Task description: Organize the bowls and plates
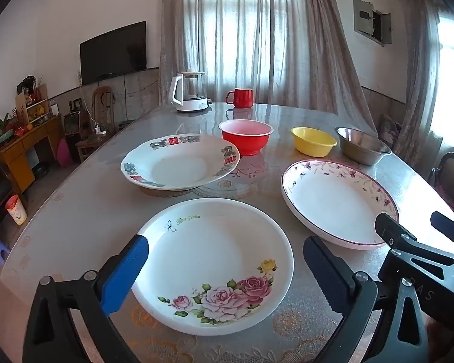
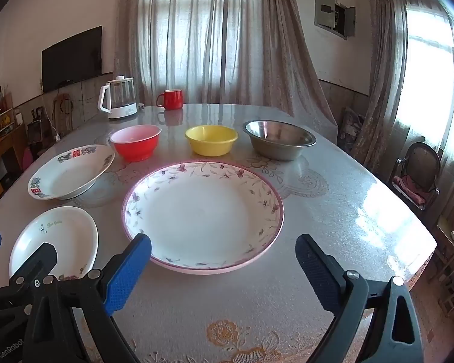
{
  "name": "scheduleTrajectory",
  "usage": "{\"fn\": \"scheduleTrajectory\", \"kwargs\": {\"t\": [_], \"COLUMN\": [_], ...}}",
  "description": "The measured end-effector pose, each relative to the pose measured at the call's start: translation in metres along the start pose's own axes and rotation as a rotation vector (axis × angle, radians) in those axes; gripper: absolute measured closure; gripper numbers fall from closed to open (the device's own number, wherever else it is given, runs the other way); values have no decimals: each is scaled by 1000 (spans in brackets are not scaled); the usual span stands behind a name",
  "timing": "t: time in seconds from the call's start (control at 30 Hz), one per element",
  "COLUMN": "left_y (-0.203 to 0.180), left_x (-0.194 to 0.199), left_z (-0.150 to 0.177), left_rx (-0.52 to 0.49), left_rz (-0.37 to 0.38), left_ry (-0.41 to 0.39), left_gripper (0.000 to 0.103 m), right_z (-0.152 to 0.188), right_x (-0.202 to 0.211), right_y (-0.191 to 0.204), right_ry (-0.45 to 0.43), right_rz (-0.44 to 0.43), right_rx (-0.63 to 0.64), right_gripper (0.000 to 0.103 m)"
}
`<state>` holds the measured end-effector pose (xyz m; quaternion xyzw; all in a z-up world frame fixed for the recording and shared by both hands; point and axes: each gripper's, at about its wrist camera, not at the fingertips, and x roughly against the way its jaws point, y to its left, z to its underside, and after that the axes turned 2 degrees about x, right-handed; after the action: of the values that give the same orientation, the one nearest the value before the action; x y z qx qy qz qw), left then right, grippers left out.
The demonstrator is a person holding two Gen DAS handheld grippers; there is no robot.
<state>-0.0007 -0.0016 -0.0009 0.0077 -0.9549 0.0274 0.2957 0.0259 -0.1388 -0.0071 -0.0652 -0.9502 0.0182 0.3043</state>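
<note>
Now, your count of the scene:
Plates: three, all on the bench (image 2: 333, 211) and apart from each other, none stacked.
Rose plate (image 1: 212, 260): lower centre of the left wrist view, lying between your left jaws but below them; the pads do not touch it. In the right wrist view it sits at lower left, partly behind the left gripper's frame.
Purple-vine plate (image 2: 202, 214): the largest, centre of the right wrist view, just ahead of your right jaws; right of centre in the left wrist view.
Red-and-blue rimmed plate (image 1: 178, 163): a deep one, left of centre in the left wrist view, just beside the red bowl.
Bowls: three, in a row behind the plates, each empty and upright.
Red bowl (image 2: 135, 142): leftmost of the row.
Yellow bowl (image 2: 211, 139): middle of the row, apart from both neighbours.
Steel bowl (image 2: 279, 139): rightmost; in the left wrist view it stands just beside the yellow one.
Left gripper (image 1: 225, 267): jaws spread wide, holding nothing, hovering over the near edge of the bench.
Right gripper (image 2: 224, 267): jaws spread wide too, nothing between the pads but bare bench and the near rim of the purple-vine plate beyond them.
Other things, one of each: a white kettle (image 1: 189, 92) and a red mug (image 1: 240, 98) at the far edge of the bench, upper centre of the frame.
</note>
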Motion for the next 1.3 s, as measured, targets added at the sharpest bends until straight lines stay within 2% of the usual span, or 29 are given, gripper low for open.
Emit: {"fn": "scheduleTrajectory", "kwargs": {"t": [0.1,0.6,1.3], "left_y": [4,3,-2], "left_x": [-5,-19,-16], "left_z": [1,-2,-1], "left_rx": [-3,9,-6], "left_rz": [4,-24,-24], "left_ry": [4,29,37], "left_gripper": [0,0,0], "right_z": [-1,-1,0], "right_x": [-4,-23,-18], "right_y": [1,2,-2], "right_ry": [23,28,16], "right_rz": [8,-33,-46], "right_rx": [16,6,-9], "right_gripper": [5,5,5]}}
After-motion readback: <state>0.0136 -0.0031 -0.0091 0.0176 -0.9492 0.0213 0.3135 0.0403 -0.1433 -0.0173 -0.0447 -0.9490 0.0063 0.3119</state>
